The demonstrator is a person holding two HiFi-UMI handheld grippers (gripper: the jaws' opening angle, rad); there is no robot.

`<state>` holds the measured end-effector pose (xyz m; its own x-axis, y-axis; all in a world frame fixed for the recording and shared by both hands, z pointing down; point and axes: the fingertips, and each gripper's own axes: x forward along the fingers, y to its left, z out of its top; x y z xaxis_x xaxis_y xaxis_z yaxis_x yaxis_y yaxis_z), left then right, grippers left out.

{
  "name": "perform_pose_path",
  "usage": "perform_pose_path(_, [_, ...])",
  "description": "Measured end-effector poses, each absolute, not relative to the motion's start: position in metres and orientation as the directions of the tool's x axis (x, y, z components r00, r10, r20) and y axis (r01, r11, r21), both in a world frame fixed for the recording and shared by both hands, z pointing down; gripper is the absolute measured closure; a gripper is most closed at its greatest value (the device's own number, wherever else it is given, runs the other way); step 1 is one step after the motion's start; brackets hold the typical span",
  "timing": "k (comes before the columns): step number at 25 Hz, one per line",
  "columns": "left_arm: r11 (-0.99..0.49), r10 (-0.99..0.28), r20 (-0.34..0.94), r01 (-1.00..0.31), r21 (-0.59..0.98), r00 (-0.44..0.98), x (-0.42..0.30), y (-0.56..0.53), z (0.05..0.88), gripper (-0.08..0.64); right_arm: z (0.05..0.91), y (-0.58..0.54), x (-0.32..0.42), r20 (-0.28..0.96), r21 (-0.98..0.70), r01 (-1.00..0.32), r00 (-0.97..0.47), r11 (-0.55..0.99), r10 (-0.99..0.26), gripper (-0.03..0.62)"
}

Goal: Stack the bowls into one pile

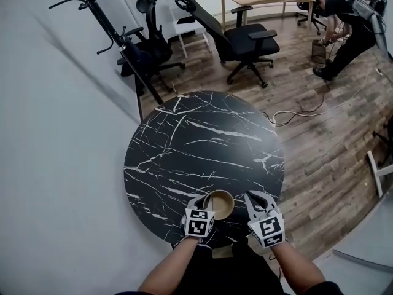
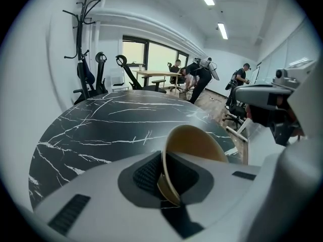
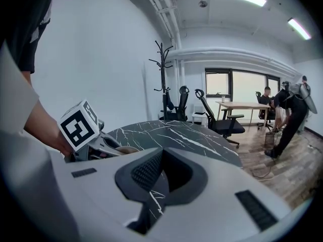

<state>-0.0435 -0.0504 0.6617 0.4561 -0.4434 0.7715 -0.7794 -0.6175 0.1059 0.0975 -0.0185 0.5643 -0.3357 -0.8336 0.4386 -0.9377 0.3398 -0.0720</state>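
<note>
Over the six o'clock edge of the black marble table (image 1: 196, 140), my left gripper (image 1: 201, 200) pinches the nine o'clock rim of the tan bowl (image 1: 220, 204), while my right gripper (image 1: 254, 199) sits at its three o'clock, jaws pressed together on nothing.

Your left gripper (image 1: 202, 199) and right gripper (image 1: 250, 196): pale grey-white shells, each carrying a cube (image 1: 199, 224) of black-and-white square markers. Pads (image 2: 149, 173) dark grey, finely ribbed, set in dark recesses. You wear a dark top (image 1: 233, 269), at 6 o'clock in the head view. A short dark sleeve (image 3: 25, 14) shows at 10 o'clock in the right gripper view.
</note>
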Motion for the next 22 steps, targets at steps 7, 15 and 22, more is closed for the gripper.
perform_pose_path(7, [-0.645, -0.483, 0.741, -0.762, 0.060, 0.467, -0.033, -0.051, 0.661, 0.511, 0.567, -0.012, 0.095, 0.441, -0.079, -0.934, -0.346, 0.348, -0.828, 0.583])
perform_pose_path(15, [-0.640, -0.506, 0.736, -0.768, 0.030, 0.450, -0.037, -0.057, 0.662, 0.463, 0.563, -0.015, 0.096, 0.440, -0.075, -0.933, -0.347, 0.352, -0.828, 0.583])
perform_pose_path(22, [-0.602, -0.512, 0.747, -0.798, 0.039, 0.423, -0.052, -0.058, 0.659, 0.454, 0.562, -0.015, 0.093, 0.438, -0.078, -0.932, -0.351, 0.354, -0.828, 0.583])
